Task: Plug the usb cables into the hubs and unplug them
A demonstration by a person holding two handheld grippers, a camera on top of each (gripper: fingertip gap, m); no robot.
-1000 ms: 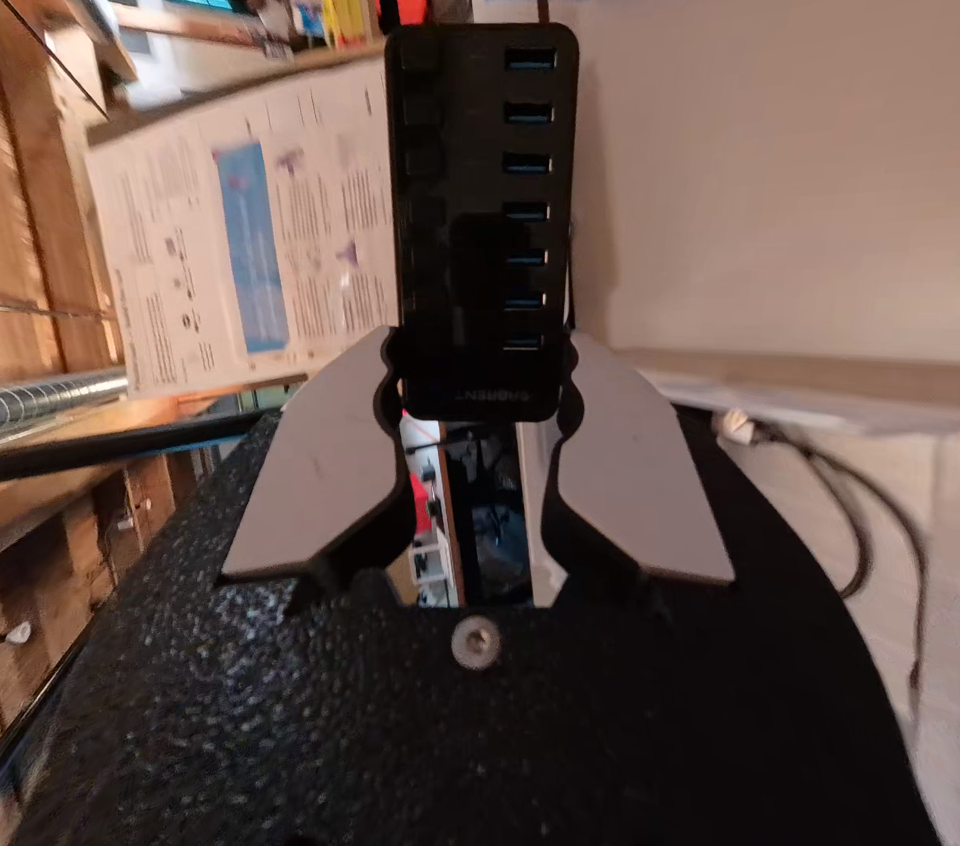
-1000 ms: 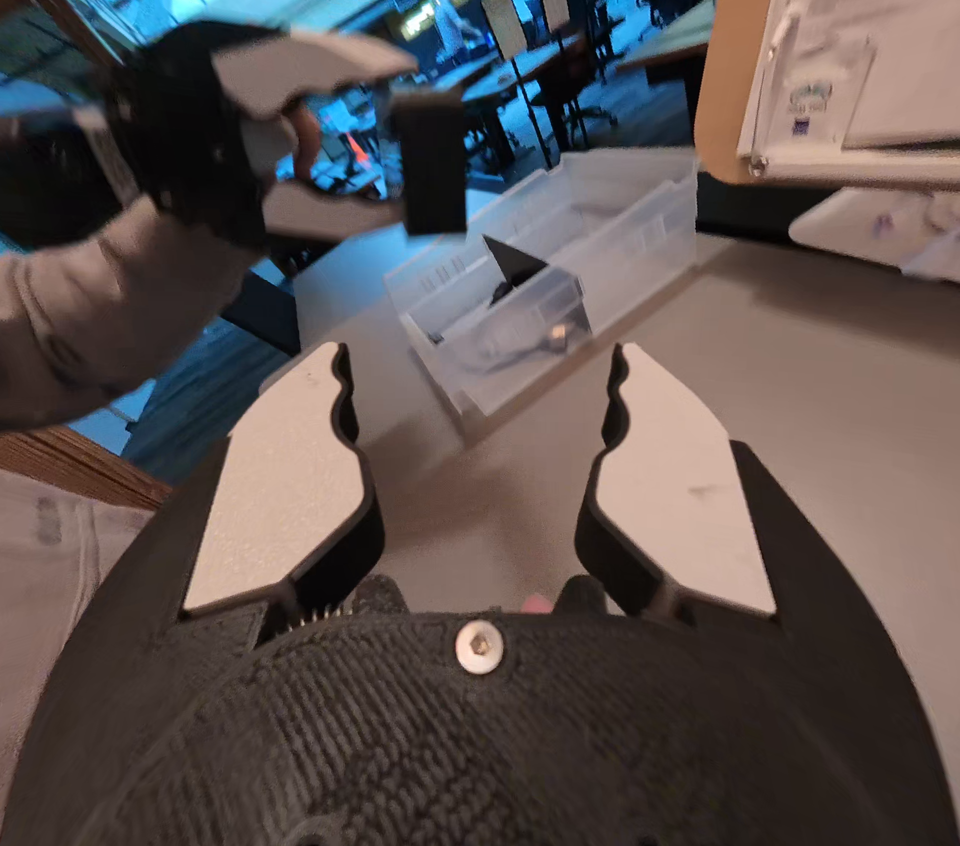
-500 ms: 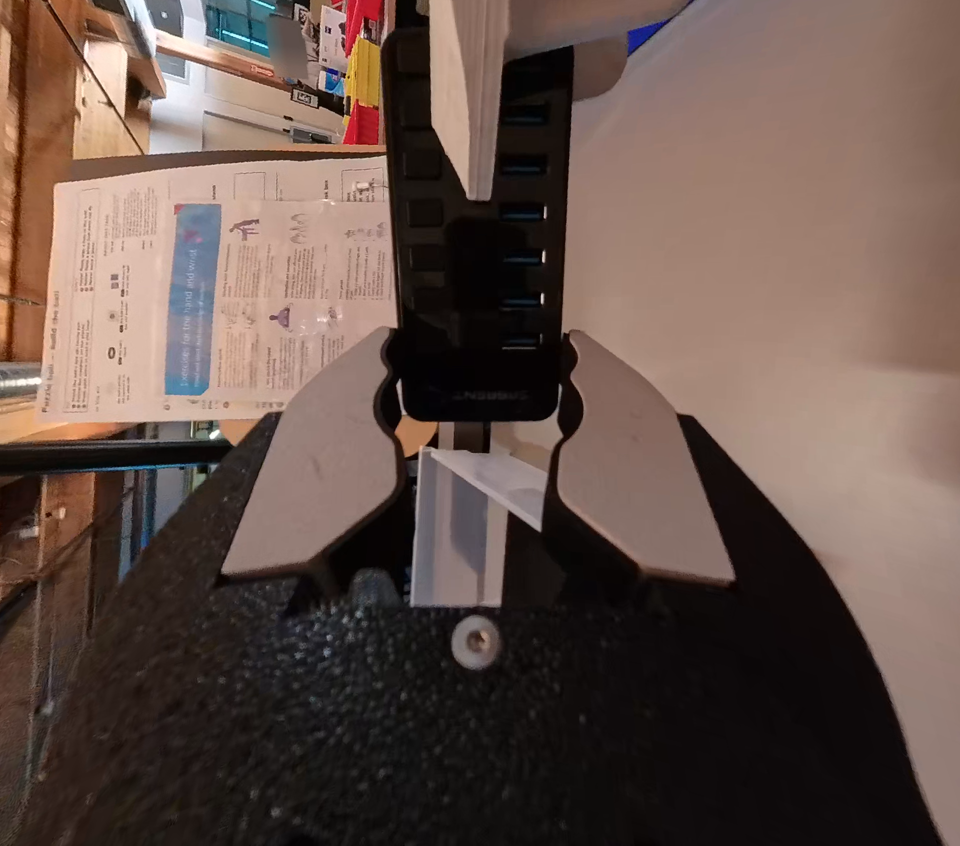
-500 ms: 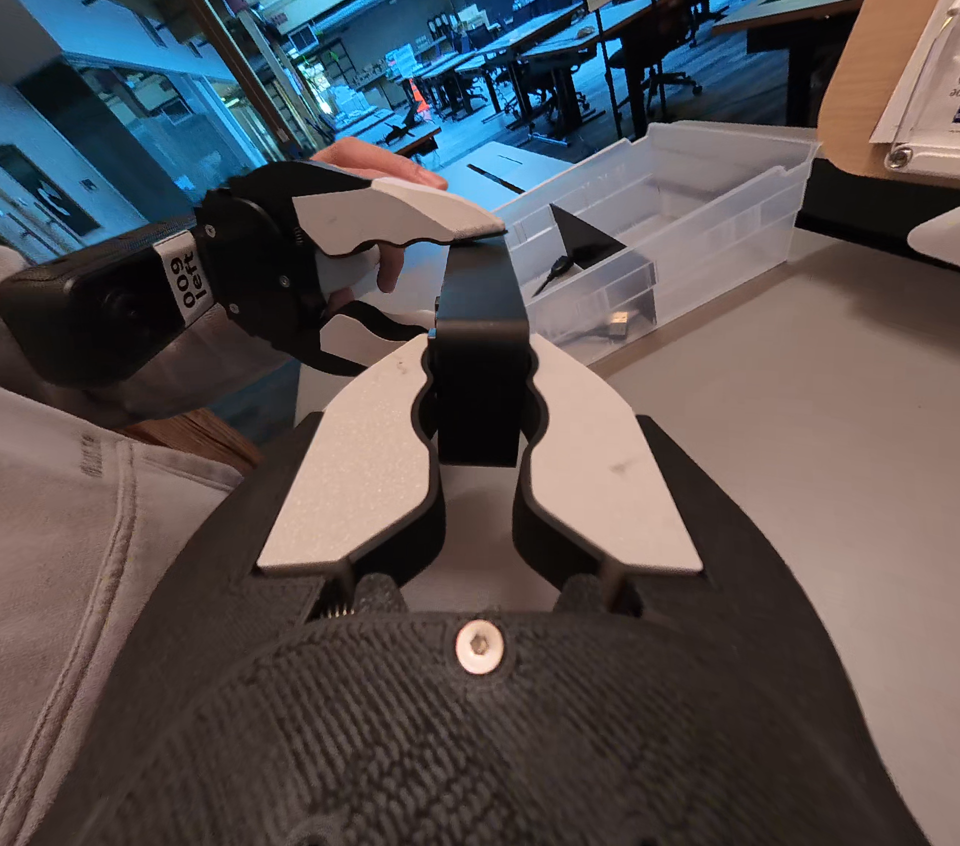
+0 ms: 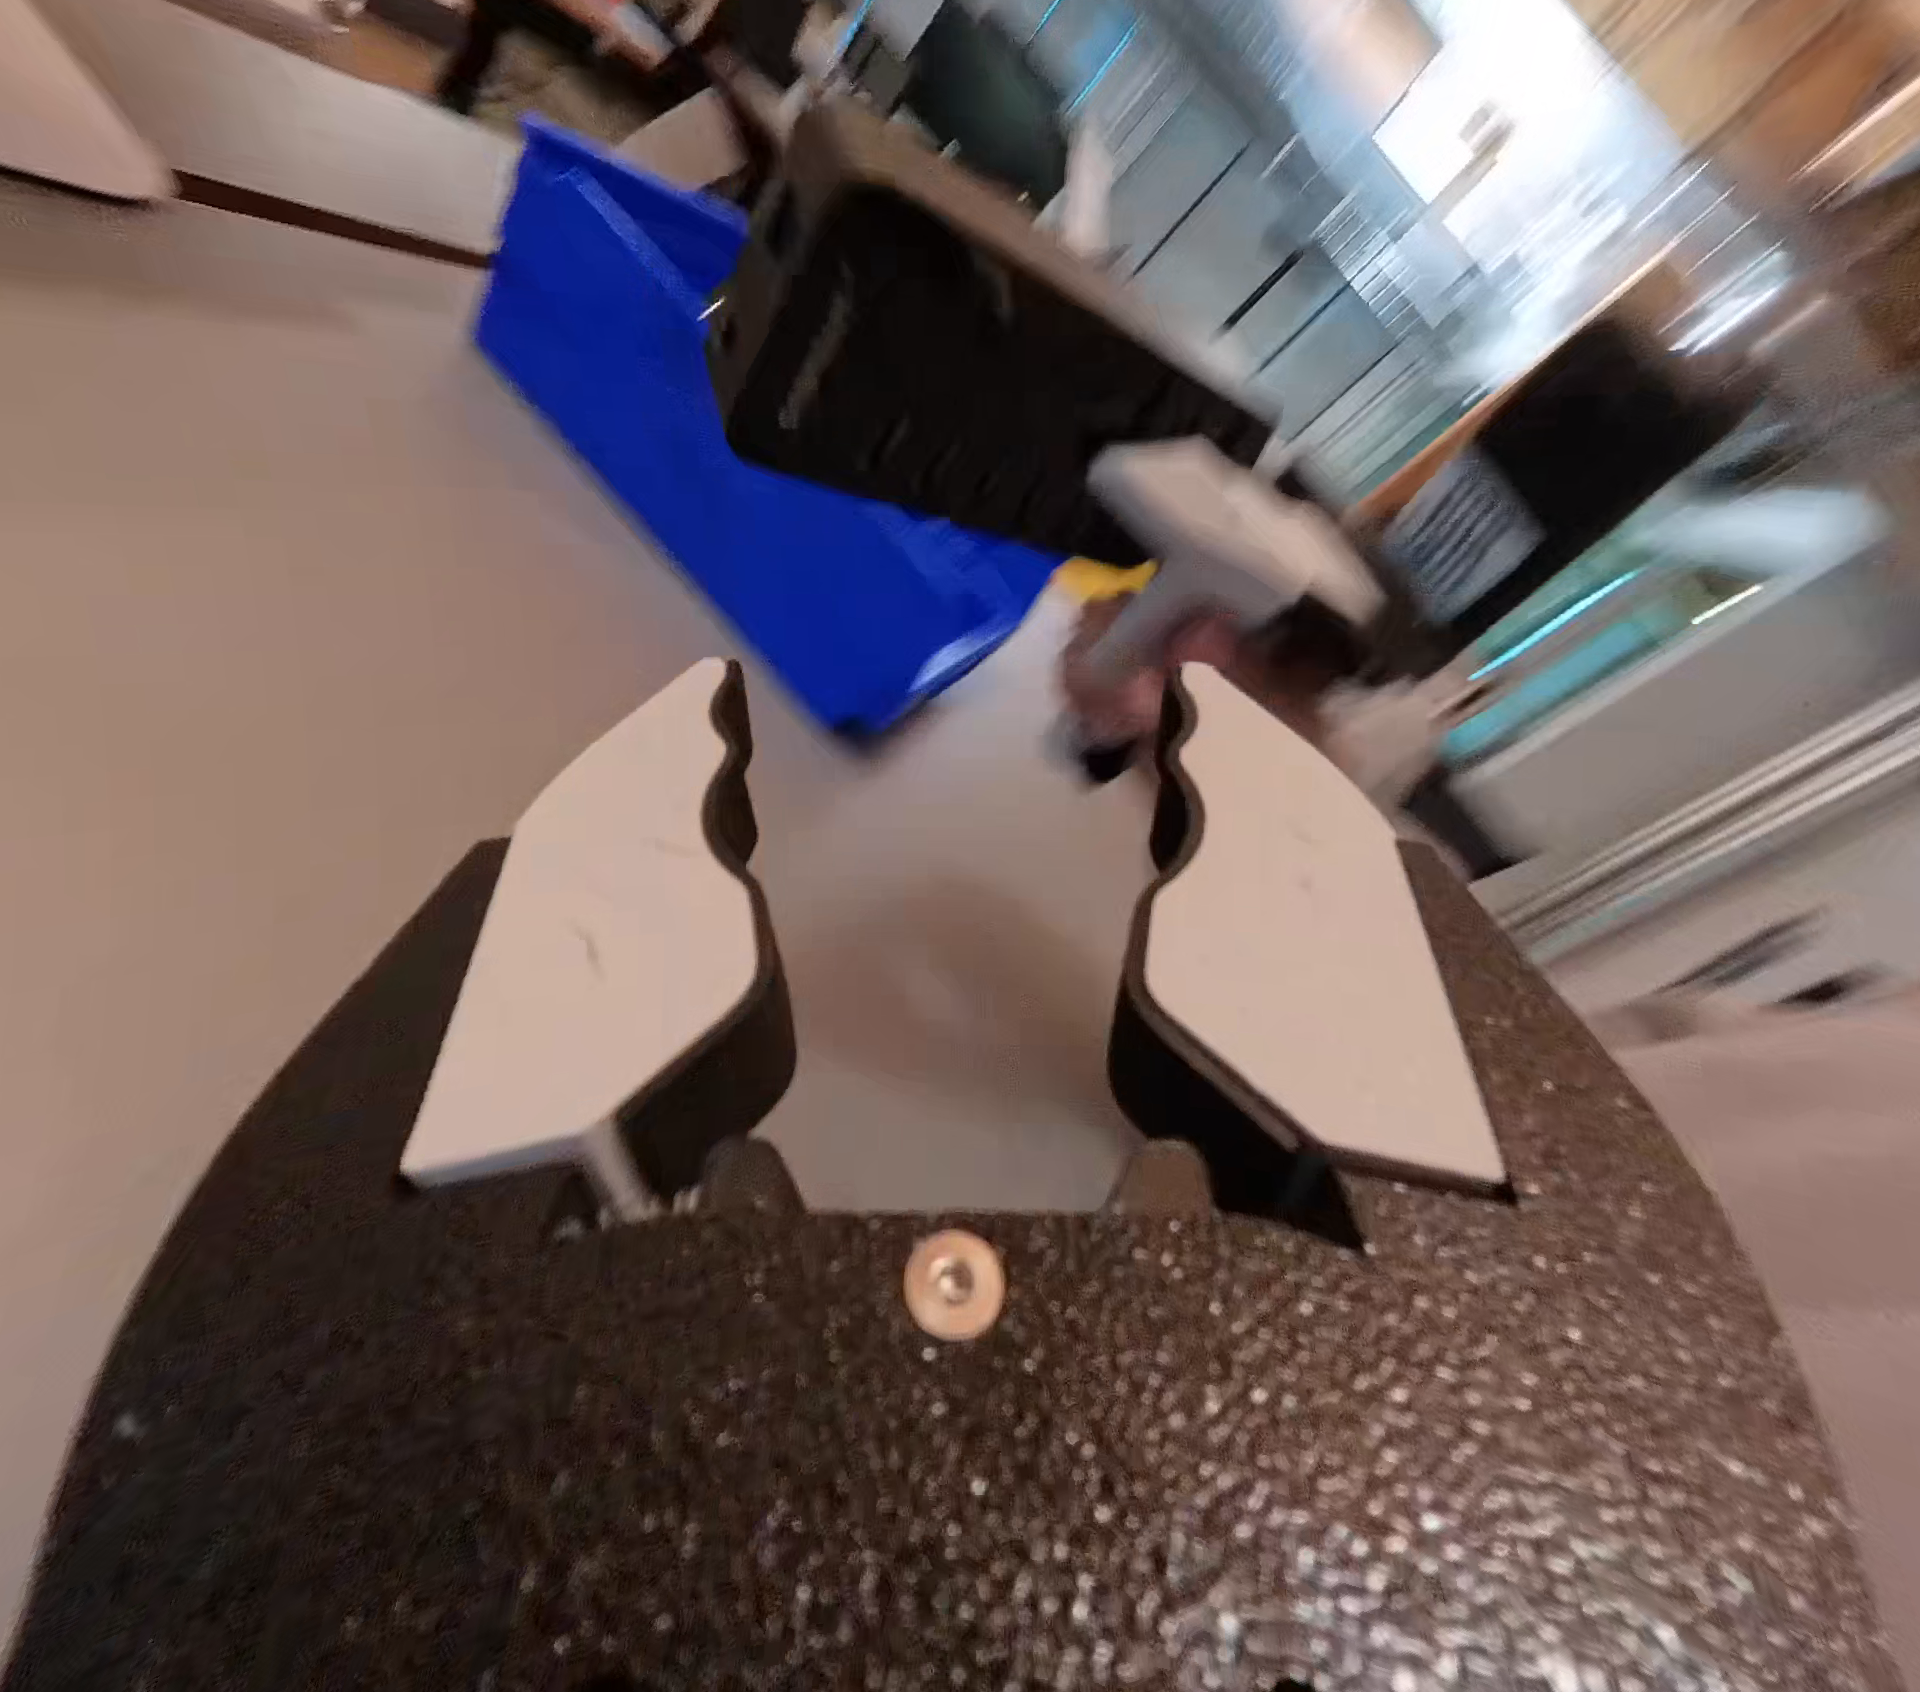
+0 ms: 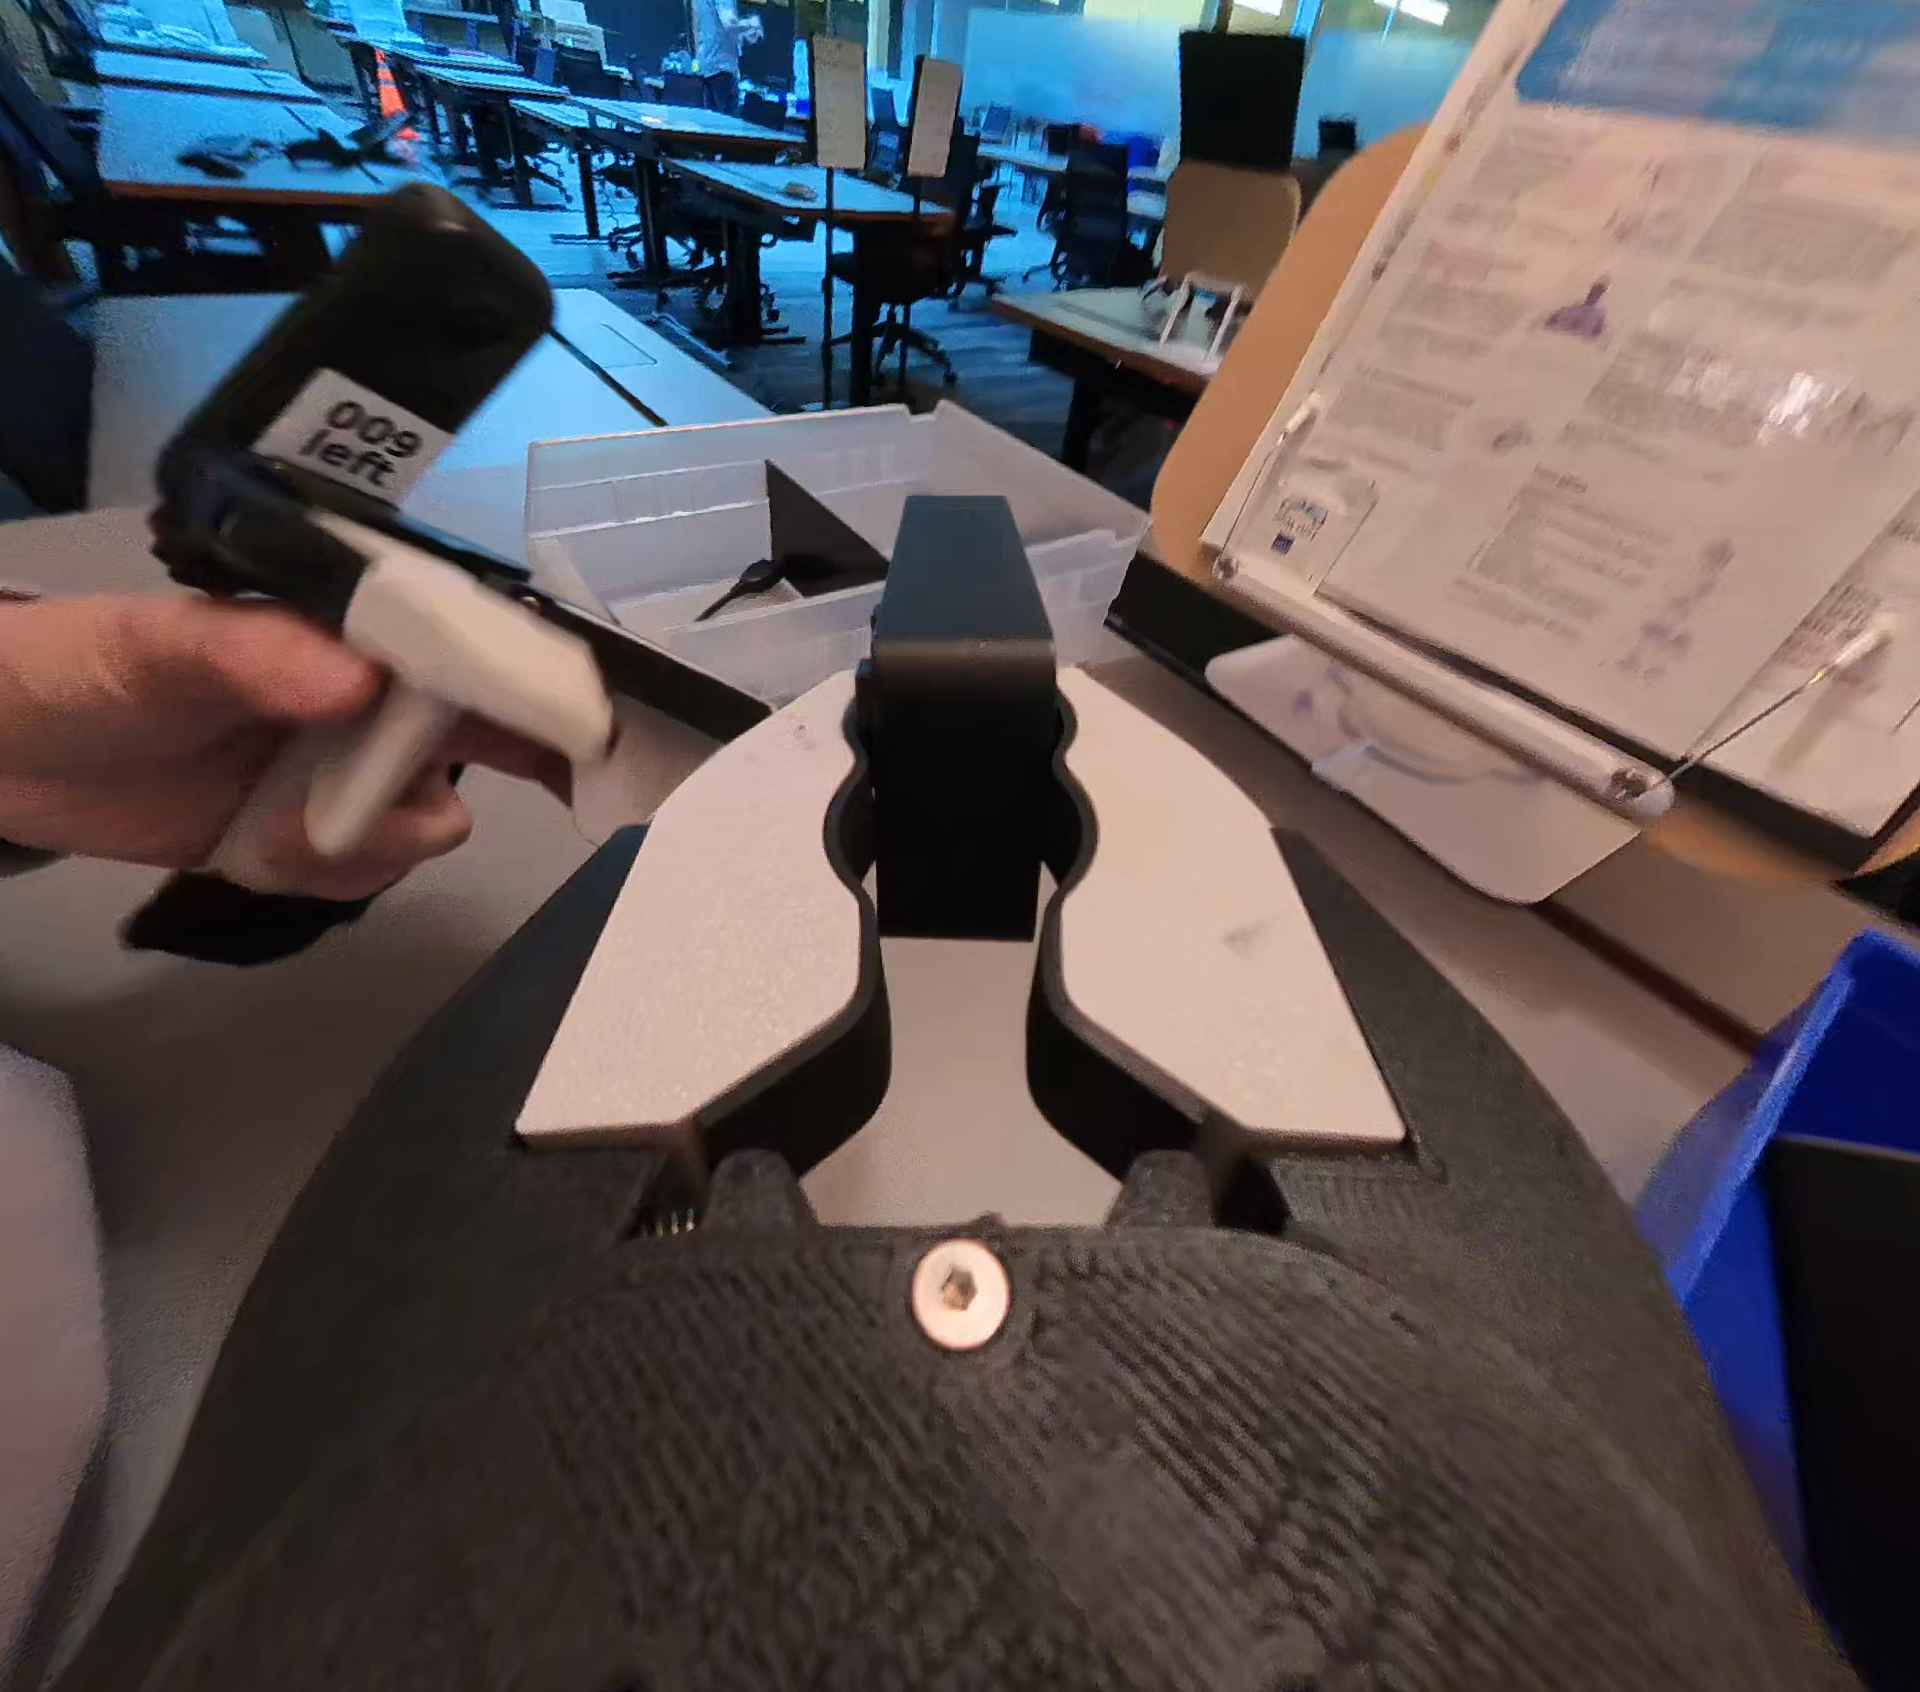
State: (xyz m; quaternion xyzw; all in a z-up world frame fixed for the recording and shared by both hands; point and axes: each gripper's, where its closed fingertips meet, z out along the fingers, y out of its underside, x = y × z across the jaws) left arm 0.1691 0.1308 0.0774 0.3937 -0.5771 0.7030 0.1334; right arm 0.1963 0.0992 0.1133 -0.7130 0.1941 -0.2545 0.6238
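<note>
Black and boxy, the hub (image 6: 961,707) now sits clamped between the right gripper (image 6: 961,795)'s closed-in fingers at the centre of the right wrist view; half a second ago both tools held it. At the left of that frame the left gripper (image 6: 457,676) has let go and swung aside, fingers spread with nothing between them. Beyond, a clear bin (image 6: 665,489) holds a cable (image 6: 753,582), probably the next pickup. The left view is blurred; a blue bin (image 5: 727,489) shows upper centre.
</note>
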